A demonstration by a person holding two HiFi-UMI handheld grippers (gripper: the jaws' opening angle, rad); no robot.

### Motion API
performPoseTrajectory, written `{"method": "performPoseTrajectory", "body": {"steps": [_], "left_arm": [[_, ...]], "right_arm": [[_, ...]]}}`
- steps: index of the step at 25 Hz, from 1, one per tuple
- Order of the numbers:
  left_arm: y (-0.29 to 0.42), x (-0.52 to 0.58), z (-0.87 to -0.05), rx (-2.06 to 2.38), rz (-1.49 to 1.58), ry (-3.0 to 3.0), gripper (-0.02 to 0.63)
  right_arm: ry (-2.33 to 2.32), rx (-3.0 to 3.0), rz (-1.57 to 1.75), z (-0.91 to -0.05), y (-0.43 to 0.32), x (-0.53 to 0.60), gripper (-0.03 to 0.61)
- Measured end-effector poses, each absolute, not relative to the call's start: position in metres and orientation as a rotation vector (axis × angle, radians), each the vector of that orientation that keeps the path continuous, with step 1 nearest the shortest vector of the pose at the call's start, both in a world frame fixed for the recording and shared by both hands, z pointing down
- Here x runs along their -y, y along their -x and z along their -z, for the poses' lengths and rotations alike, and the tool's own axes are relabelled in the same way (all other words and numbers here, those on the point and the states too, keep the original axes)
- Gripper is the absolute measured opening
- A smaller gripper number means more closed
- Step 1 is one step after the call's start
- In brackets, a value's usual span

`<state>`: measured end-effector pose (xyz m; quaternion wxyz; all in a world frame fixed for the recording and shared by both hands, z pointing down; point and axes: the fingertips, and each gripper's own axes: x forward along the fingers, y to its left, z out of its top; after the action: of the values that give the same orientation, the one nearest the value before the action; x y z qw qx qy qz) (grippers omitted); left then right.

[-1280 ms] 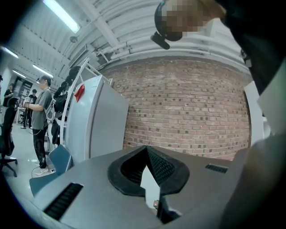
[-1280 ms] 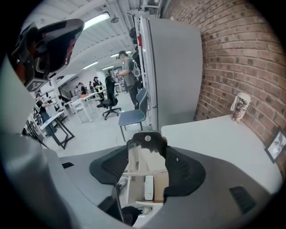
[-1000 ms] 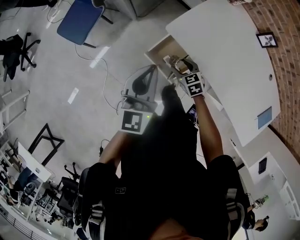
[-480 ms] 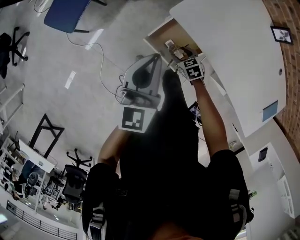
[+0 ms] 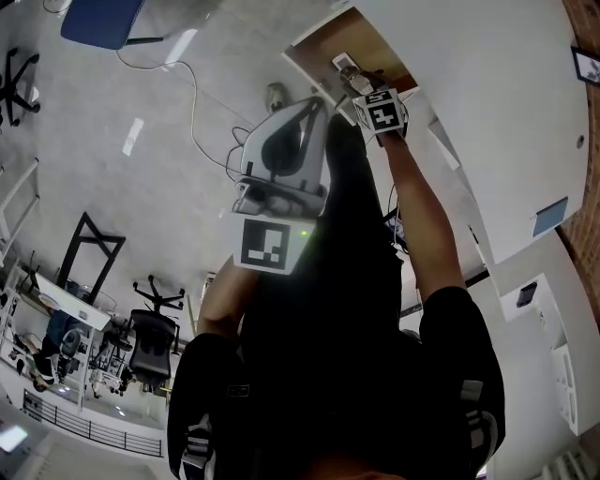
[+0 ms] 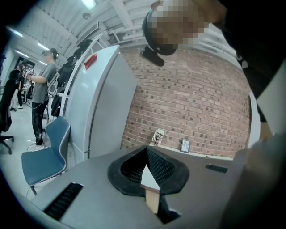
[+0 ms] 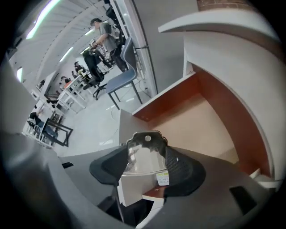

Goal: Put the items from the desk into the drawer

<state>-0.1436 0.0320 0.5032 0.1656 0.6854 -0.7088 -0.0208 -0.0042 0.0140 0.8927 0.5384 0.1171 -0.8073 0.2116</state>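
My right gripper (image 5: 351, 82) reaches out over the open drawer (image 5: 375, 45), whose bottom is light brown. Its jaws are shut on a small clear blister pack (image 7: 144, 166) with a white card back and a hang hole at the top. In the right gripper view the pack hangs above the drawer floor (image 7: 201, 127), under the white desk top (image 7: 232, 27). My left gripper (image 5: 310, 106) is held near the person's chest, away from the drawer. In the left gripper view the left gripper (image 6: 148, 173) has its black pads closed together with nothing between them.
The white desk (image 5: 487, 112) runs along the right. A patterned cup (image 6: 157, 137) and a small picture frame (image 6: 184, 145) stand on it by the brick wall. A blue chair (image 5: 98, 19), floor cables (image 5: 195, 98) and black office chairs (image 5: 155, 328) are at the left.
The right gripper has moved farther out over the drawer with the blister pack in it. The left gripper stays near the body, still shut.
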Motion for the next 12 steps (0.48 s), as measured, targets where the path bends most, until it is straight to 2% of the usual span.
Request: {"method": "performPoseTrajectory", "body": {"steps": [12], "left_arm": [[0.153,-0.044,-0.532,2.036,0.047,-1.878,-0.002]], "right_arm": [[-0.326,1.818,-0.637,-0.963,-0.008,-0.011,0.259]]}}
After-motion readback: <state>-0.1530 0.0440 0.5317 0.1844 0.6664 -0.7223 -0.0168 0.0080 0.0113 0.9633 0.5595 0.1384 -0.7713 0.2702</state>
